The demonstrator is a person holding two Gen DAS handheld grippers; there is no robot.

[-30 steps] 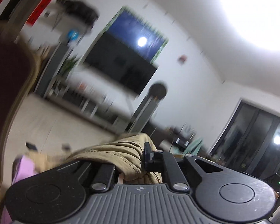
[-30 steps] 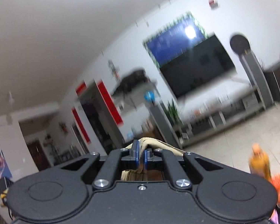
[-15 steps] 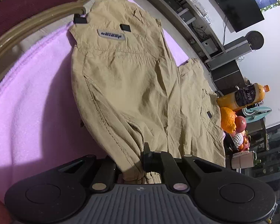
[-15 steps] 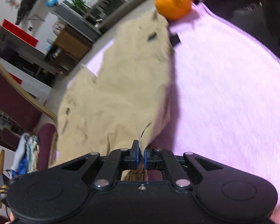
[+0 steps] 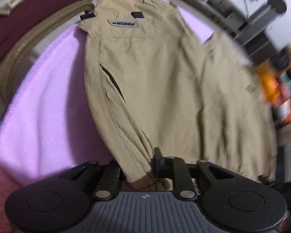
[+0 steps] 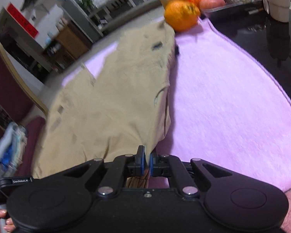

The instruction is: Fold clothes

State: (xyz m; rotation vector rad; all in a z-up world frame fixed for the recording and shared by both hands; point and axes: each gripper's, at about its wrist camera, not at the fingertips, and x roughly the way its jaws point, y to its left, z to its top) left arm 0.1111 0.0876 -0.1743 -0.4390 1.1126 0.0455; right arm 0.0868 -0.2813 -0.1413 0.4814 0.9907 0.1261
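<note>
Khaki trousers [image 5: 155, 81] lie flat on a pink blanket [image 5: 44, 106], with the waistband and its grey label at the far end. My left gripper [image 5: 137, 167] is low over the near hem. Its jaws are opening, the hem lies loosely between them, and the cloth hides the left fingertip. In the right wrist view the trousers [image 6: 110, 101] spread away to the left over the blanket [image 6: 223, 97]. My right gripper [image 6: 147, 160] holds a near corner of the cloth between its blue pads, and its jaws are starting to open.
An orange [image 6: 181, 15] sits at the blanket's far edge, touching the trousers, with a tray [image 6: 232, 6] of fruit behind it. A maroon chair [image 6: 3, 77] stands to the left with a pile of clothes [image 6: 9, 145] on its seat. A blurred orange bottle [image 5: 271, 81] is at the right.
Both grippers swung down from facing the room and lowered the trousers onto the blanket. Since half a second ago the left jaws have spread a little around the hem.
</note>
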